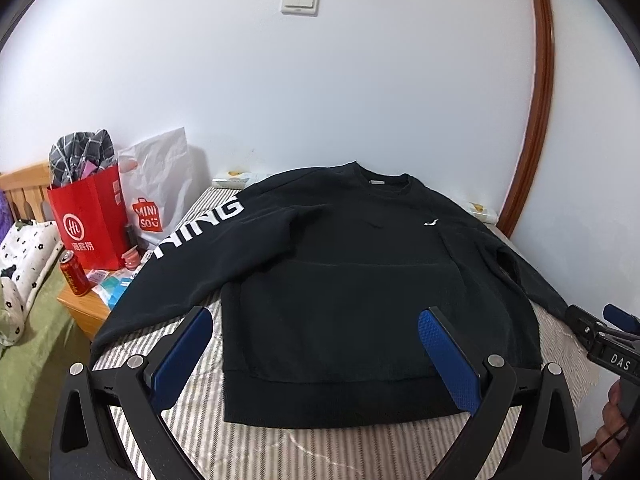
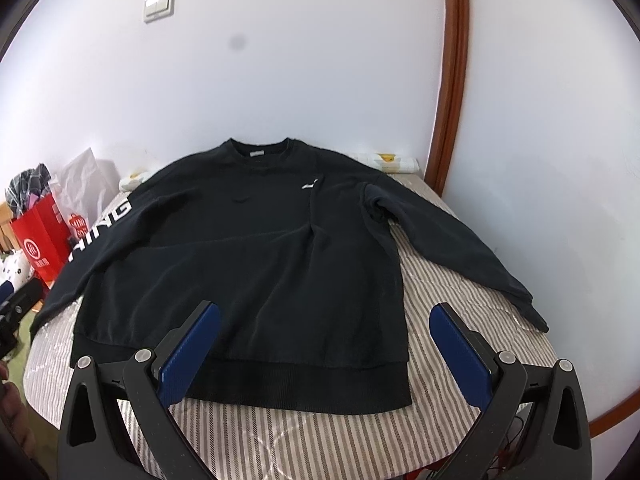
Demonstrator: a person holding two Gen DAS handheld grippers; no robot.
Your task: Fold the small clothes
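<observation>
Home bedroom, striped mattress (image 2: 440, 280), wooden headboard (image 1: 24, 188), nightstand (image 1: 86, 312) with shopping bags (image 1: 96, 216), wall switch (image 1: 300, 1)

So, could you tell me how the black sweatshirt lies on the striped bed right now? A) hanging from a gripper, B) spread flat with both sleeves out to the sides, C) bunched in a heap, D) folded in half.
B: the black sweatshirt lies spread flat on the striped bed, front up, one sleeve stretched out to each side, while the left gripper and right gripper are both open and hold nothing.
</observation>
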